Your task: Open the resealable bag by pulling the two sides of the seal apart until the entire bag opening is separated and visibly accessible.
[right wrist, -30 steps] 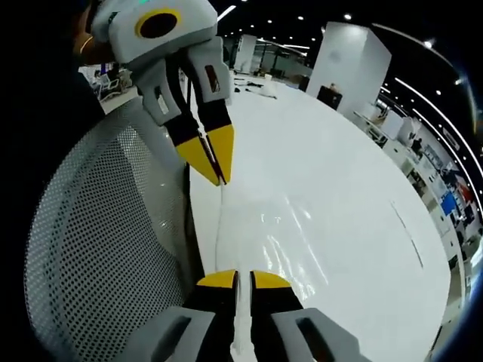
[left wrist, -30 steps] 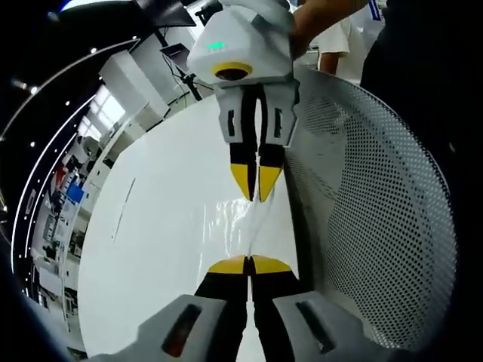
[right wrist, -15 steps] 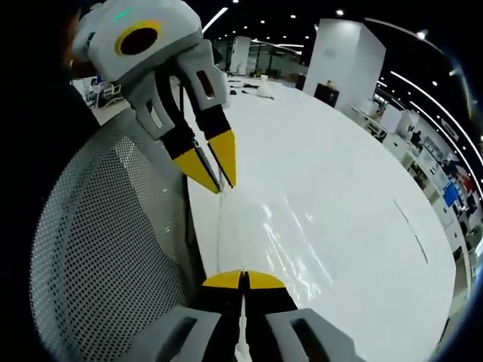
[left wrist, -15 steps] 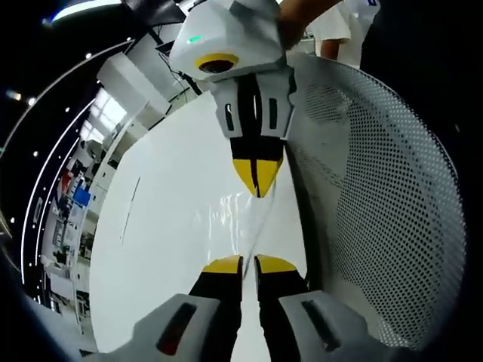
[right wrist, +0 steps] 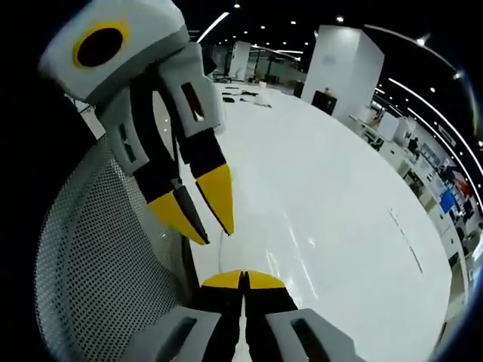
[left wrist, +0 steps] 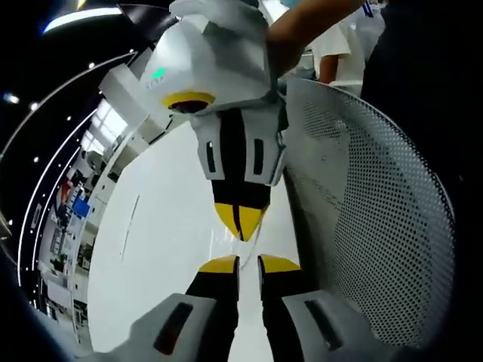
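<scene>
The clear resealable bag [left wrist: 254, 238] is a thin glossy film between the two grippers, hard to make out over the white table [left wrist: 162, 264]. In the left gripper view my left gripper [left wrist: 239, 265] stands open with a narrow gap, and the film's edge runs just above it. My right gripper [left wrist: 240, 220] comes down from the top, tips shut on the bag's edge, almost touching the left tips. In the right gripper view my right gripper [right wrist: 243, 280] is shut with a thin film line between the jaws. The left gripper [right wrist: 202, 213] reaches in from the upper left, its fingers apart.
A white perforated mesh surface [left wrist: 377, 226] curves along the table's edge beside both grippers, and it rises again as a mesh [right wrist: 98, 264] on the left. A person's hand [left wrist: 302, 23] holds the right gripper. The table [right wrist: 324, 196] stretches far out; a white pillar [right wrist: 343, 60] stands beyond.
The left jaws, shut on the bag a second ago, have parted. The two grippers have come much closer together, nearly tip to tip.
</scene>
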